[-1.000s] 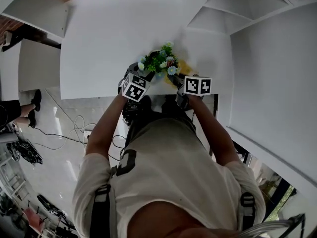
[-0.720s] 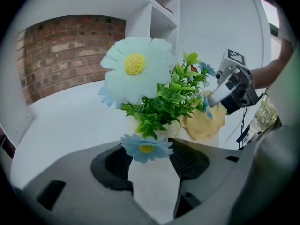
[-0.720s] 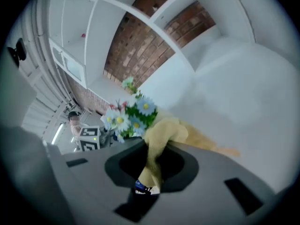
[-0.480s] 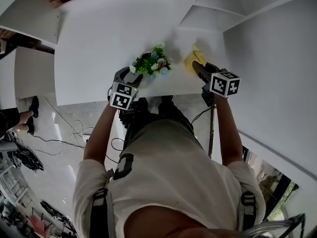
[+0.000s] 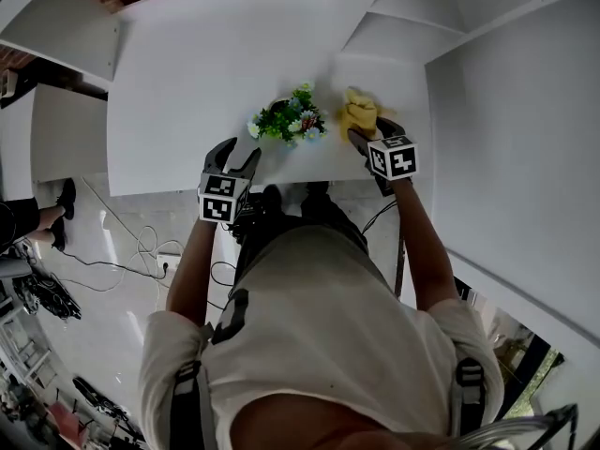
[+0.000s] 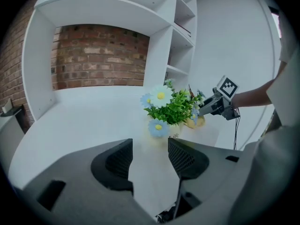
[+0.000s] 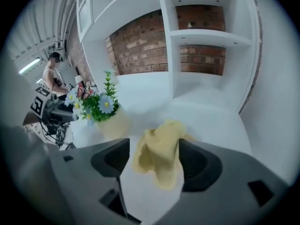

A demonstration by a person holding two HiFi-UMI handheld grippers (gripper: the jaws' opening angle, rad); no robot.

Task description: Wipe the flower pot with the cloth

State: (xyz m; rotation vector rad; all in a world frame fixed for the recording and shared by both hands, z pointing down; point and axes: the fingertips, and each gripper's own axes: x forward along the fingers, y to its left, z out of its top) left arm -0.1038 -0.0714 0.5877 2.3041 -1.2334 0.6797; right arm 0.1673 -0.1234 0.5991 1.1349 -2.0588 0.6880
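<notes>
The flower pot [image 5: 288, 123], pale and full of green leaves with white and blue flowers, stands on the white table [image 5: 187, 82] near its front edge. It also shows in the left gripper view [image 6: 172, 108] and the right gripper view [image 7: 110, 121]. A crumpled yellow cloth [image 5: 359, 113] lies just right of the pot. My right gripper [image 5: 371, 131] is at the cloth. Its jaws have just been opening, and the cloth [image 7: 159, 151] hangs loosely between them, brushing the right pad. My left gripper [image 5: 240, 151] is open and empty, left of and short of the pot [image 6: 150, 151].
White shelving [image 5: 412, 17] stands at the back right of the table, with a brick wall [image 6: 98, 57] behind it. A person [image 7: 54, 76] stands in the background. Cables [image 5: 141, 247] lie on the floor below the table's front edge.
The right gripper carried the cloth from the pot's front to its right side, and its jaws now stand wide. The left gripper drew back from the pot toward the table edge.
</notes>
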